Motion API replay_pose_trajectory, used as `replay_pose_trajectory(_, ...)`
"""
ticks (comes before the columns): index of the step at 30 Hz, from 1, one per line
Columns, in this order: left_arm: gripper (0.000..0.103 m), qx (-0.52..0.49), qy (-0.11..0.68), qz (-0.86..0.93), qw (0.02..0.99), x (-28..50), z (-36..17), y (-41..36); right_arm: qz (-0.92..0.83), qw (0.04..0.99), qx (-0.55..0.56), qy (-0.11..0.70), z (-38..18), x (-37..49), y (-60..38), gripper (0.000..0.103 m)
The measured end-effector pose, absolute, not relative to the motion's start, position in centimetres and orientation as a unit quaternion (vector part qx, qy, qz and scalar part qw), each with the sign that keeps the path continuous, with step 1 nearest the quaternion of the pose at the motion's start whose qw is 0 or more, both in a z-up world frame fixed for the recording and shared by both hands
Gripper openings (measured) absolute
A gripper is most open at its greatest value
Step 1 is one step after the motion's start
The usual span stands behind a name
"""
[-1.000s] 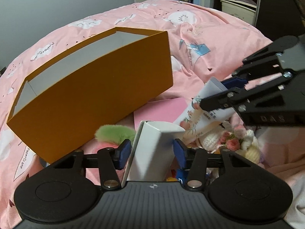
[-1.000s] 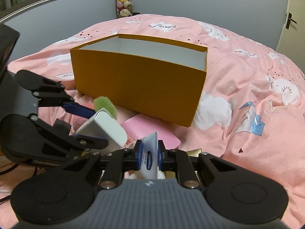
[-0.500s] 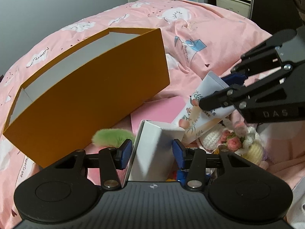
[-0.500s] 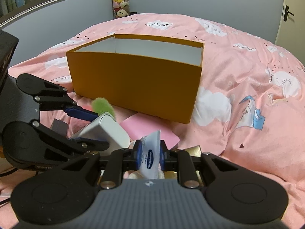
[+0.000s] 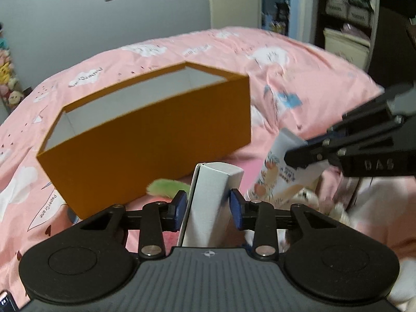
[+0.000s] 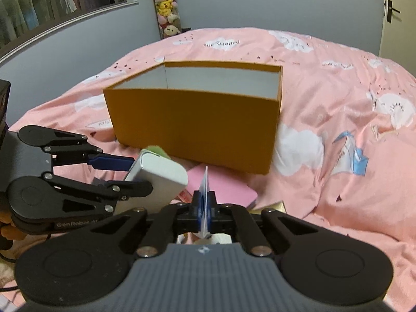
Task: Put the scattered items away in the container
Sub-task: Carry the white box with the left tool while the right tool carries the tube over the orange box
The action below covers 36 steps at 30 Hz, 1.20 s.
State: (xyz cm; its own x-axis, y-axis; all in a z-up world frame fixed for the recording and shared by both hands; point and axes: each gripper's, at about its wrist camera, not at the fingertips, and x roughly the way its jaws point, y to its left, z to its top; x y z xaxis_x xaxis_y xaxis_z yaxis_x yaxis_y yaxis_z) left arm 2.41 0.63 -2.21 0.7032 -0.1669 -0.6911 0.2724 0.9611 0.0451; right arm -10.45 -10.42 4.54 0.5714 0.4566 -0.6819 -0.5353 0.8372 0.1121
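An open orange box (image 5: 145,132) with a grey inside sits on the pink bedspread; it also shows in the right wrist view (image 6: 197,124). My left gripper (image 5: 208,205) is shut on a white carton (image 5: 210,202), held above the bed in front of the box; the carton shows in the right wrist view (image 6: 158,182). My right gripper (image 6: 204,206) is shut on a flat white tube (image 6: 204,200) with a peach print, seen in the left wrist view (image 5: 280,176) to the right of the carton.
A green fluffy item (image 5: 166,187) lies against the box's near wall. A pink pad (image 6: 223,187) lies on the bed below the grippers. Crocheted flowers (image 5: 319,202) lie at the right. Shelves (image 5: 345,20) and plush toys (image 6: 166,7) stand beyond the bed.
Both grippers have risen with their items, and more of the room shows behind the bed. The box now sits lower and farther off in both views.
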Motion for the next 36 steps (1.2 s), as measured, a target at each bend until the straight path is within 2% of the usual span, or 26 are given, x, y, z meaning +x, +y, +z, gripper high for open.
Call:
replay_pose_trajectory(12,0.038,0.014,0.339,-0.093,0.936,2.8,1.8,2.1,0.291,0.902,-0.066,0.314,8.4,-9.7,-9.7,0.004)
replay_pose_trajectory(29,0.037,0.045,0.259,-0.061,0.963,5.9,10.8,3.5,0.314,0.928,-0.075,0.185,17.0,-7.1,-7.3,0.003)
replay_pose_trajectory(36,0.037,0.057,0.268,-0.026,0.961,9.1,11.7,5.3,0.32,0.931,-0.058,0.166,17.7,-3.9,-4.8,0.003)
